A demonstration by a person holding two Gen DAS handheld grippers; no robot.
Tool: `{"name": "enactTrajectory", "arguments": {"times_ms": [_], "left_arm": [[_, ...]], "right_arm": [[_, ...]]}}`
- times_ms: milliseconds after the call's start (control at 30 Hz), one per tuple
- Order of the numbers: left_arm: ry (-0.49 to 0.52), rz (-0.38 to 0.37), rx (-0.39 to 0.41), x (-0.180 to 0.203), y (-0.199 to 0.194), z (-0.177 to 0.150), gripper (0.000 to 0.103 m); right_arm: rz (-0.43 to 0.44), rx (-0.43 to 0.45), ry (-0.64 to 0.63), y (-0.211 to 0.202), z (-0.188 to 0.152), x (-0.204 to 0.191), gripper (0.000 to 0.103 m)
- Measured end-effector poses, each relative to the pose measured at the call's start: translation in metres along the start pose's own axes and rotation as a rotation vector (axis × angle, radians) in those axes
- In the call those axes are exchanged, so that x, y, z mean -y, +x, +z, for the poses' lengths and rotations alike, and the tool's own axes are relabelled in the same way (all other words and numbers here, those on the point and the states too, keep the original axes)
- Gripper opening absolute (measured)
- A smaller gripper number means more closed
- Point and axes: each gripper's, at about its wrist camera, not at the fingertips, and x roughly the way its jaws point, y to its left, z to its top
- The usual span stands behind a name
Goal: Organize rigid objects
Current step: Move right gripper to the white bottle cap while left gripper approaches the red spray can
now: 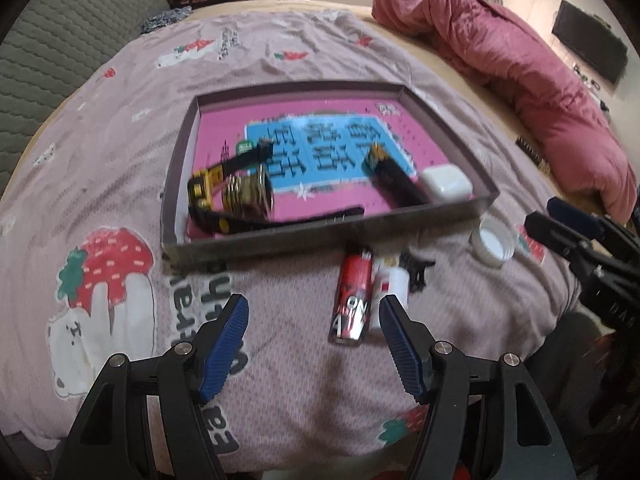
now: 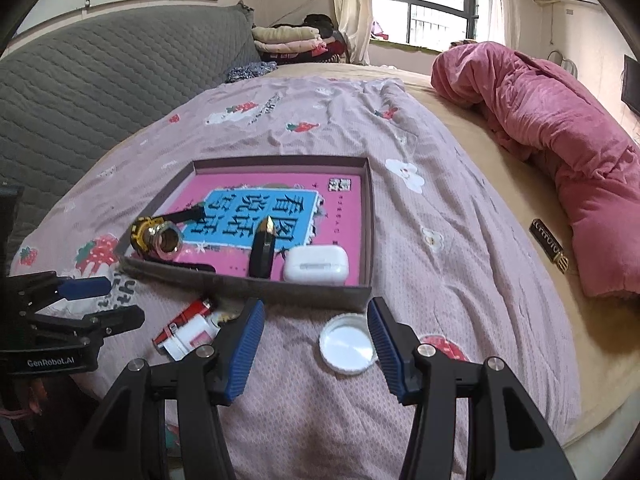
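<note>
A shallow grey box lid [image 1: 328,236] [image 2: 248,286] lies on a bed covered by a mauve strawberry-print sheet [image 1: 132,92] [image 2: 460,280], with a pink and blue book cover lining its floor. Inside the lid: a yellow and black watch [image 1: 208,196] [image 2: 141,231] at the left end, a brass threaded fitting [image 1: 248,196] [image 2: 167,240] resting against it, a black fountain pen [image 1: 394,178] [image 2: 263,254] with gold nib lying near the middle, and a white earbud case [image 1: 445,185] [image 2: 316,266] in the near right corner, just beside the pen. Outside the lid, on the sheet in front of its near wall: a red lighter [image 1: 353,294] [image 2: 182,320] touching a white tube [image 1: 390,286] [image 2: 192,336], a small black clip [image 1: 416,270] beside them, and a white bottle cap [image 1: 493,242] [image 2: 348,344] open side up. Left gripper [image 1: 314,344] [image 2: 100,300] hovers above the sheet, jaws wide apart, empty, with the lighter lying between its fingertips' line. Right gripper [image 2: 316,350] [image 1: 556,218] is likewise spread wide and empty, the bottle cap lying between its blue pads [image 2: 244,352]. A rolled pink quilt [image 1: 500,60] [image 2: 560,152] lies at the right, well apart from the lid.
</note>
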Motion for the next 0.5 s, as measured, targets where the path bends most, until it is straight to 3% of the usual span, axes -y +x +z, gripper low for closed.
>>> {"name": "enactTrajectory", "arguments": {"times_ms": [200,500], "left_arm": [[0.030,0.018,-0.053,0.003,0.016,-0.011,0.070],[0.054,0.029,-0.070,0.007,0.028,-0.016,0.070]], "right_arm": [[-0.011,-0.041,0.003,0.005,-0.012,0.006,0.053],[-0.014,-0.064,0.017,0.012,-0.018,0.010,0.053]]}}
